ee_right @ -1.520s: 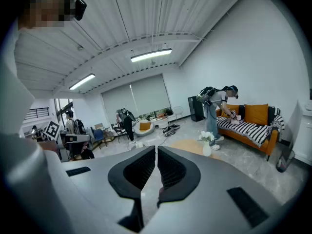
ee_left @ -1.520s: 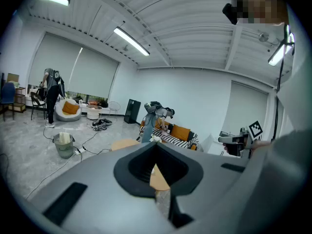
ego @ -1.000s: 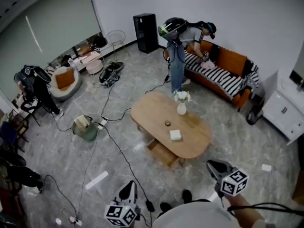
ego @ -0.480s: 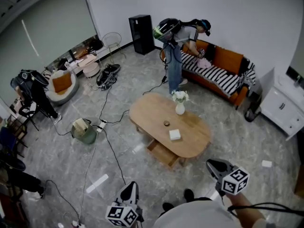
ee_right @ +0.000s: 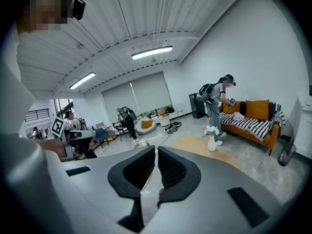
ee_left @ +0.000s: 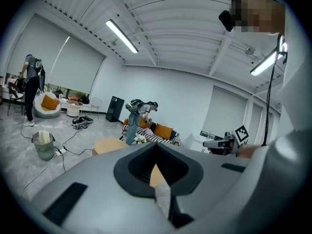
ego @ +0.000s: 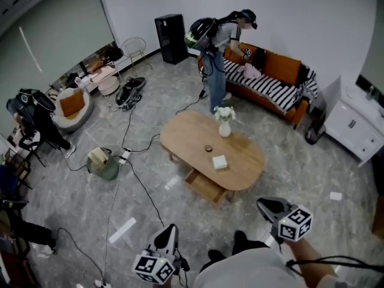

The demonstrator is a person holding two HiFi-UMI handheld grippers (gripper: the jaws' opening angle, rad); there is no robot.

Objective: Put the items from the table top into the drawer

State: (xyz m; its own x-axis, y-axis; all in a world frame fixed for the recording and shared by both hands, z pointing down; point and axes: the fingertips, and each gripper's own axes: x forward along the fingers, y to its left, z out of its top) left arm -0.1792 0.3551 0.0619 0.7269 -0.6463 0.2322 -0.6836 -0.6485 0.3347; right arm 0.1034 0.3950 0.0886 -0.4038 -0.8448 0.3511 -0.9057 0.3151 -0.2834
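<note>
Left gripper (ego: pixel 172 228) and right gripper (ego: pixel 261 202), both closed, hover short of table (ego: pixel 186 138).

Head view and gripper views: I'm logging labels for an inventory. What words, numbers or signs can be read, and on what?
No text can be read.
left gripper, right gripper: black-and-white square markers only, no letters.
white box on the table: too small to tell.

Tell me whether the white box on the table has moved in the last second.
No. The white box lies where it did on the table, just this side of the vase.
</note>
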